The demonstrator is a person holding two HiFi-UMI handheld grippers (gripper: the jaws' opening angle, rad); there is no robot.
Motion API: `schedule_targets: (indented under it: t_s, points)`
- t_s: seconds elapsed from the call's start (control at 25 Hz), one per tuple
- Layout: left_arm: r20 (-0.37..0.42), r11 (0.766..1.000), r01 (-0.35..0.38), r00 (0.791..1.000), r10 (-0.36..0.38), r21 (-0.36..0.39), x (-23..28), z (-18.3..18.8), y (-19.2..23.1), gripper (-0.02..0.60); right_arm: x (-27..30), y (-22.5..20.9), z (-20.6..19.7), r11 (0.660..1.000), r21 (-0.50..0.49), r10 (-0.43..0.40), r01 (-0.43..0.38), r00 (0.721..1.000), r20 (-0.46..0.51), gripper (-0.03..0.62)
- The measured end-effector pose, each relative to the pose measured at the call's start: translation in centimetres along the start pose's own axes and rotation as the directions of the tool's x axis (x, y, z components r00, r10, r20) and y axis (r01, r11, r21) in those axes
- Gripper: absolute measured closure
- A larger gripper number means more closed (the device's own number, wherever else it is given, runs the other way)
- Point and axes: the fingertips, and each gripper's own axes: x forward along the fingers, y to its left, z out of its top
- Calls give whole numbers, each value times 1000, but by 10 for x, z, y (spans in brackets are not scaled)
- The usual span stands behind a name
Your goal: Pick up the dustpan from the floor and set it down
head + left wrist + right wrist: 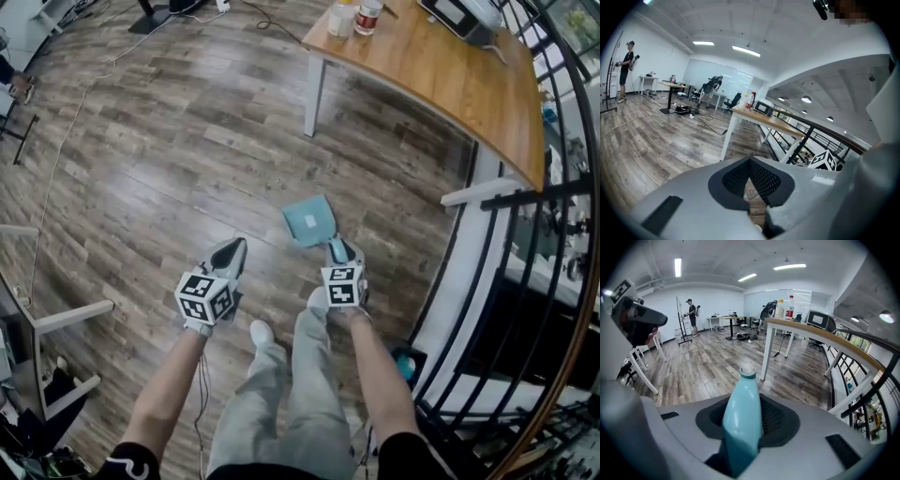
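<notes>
Looking down, the head view shows the teal dustpan (pixel 309 220) low at the wood floor (pixel 169 141) near the table (pixel 450 75), contact unclear, with the left gripper (pixel 232 251) well apart from it. Left gripper view: jaws pressed together, empty. Right gripper view: the right gripper (pixel 750 423) clamps the dustpan's handle (pixel 742 408).

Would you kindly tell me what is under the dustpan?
Wooden floor shows all round the teal dustpan, whose handle the right gripper holds. The patch beneath its pan is covered, so contact with the floor cannot be told.
</notes>
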Motion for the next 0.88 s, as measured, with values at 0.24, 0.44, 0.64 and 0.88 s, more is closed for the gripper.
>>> schedule_targets:
  t_s: [0.24, 0.44, 0.64, 0.88]
  points:
    - [6, 1000, 9, 1000, -9, 12, -10, 10, -7, 586, -5, 12, -2, 1000, 9, 22, -22, 999, -24, 422]
    - [14, 1000, 5, 1000, -5, 13, -21, 17, -8, 586, -16, 13, -1, 999, 28, 21, -20, 999, -34, 419]
    - [29, 1000, 3, 1000, -3, 21, -40, 30, -6, 586, -38, 16, 20, 999, 50, 10, -9, 1000, -9, 416]
    - [46, 999, 12, 999, -13, 31, -76, 63, -20, 586, -94, 11, 69, 995, 95, -11, 5, 998, 60, 418]
